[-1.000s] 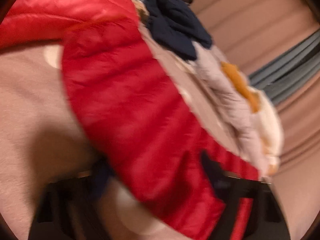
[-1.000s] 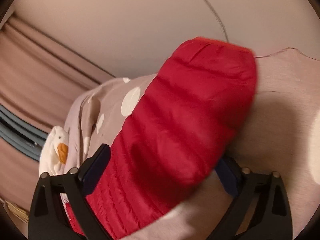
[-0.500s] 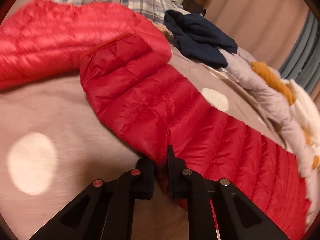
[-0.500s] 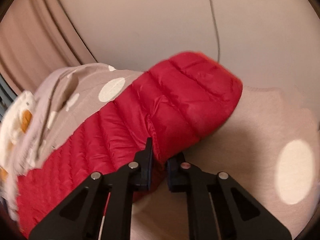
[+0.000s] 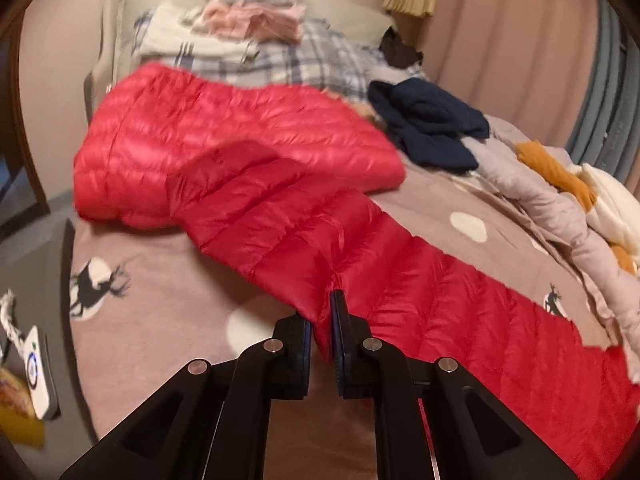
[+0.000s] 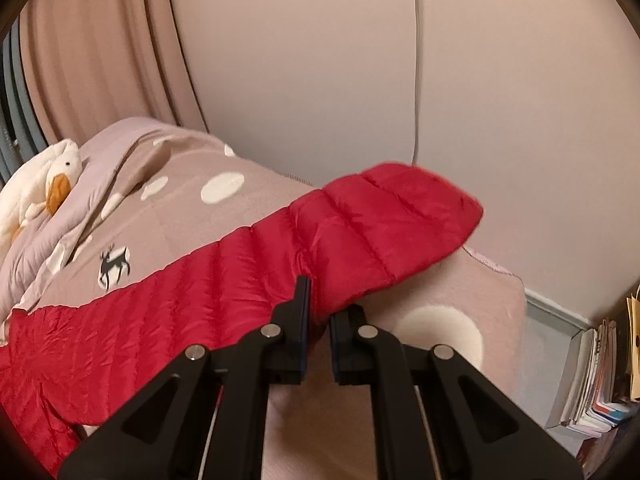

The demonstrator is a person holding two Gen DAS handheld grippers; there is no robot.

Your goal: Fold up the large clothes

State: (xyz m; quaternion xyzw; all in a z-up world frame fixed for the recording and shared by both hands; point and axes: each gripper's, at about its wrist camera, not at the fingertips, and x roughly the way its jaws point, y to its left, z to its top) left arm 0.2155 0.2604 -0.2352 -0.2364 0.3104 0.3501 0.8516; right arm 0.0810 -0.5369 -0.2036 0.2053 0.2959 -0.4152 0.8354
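The bed (image 5: 168, 280), under a dusty-pink cover with white dots and deer prints, carries everything here. A red quilted down jacket (image 5: 280, 208) lies long across it, its bulk bunched toward the head end near a plaid blanket (image 5: 320, 64), the rest trailing along the near edge toward the foot. A navy garment (image 5: 428, 124) sits just beyond it, and a plush duck (image 6: 44, 188) rests in the rumpled duvet at the far edge. Both claws are clamped on the jacket's near hem: the left claw (image 5: 320, 320) pinches a fold of red fabric, and the right claw (image 6: 318, 300) grips the hem close to the puffy sleeve end that juts off the bed's corner. The slick shell looks liable to slide out of such shallow pinches, and uneven lifting between the two hands could skew the fold or drag the bunched bulk onto the navy garment.
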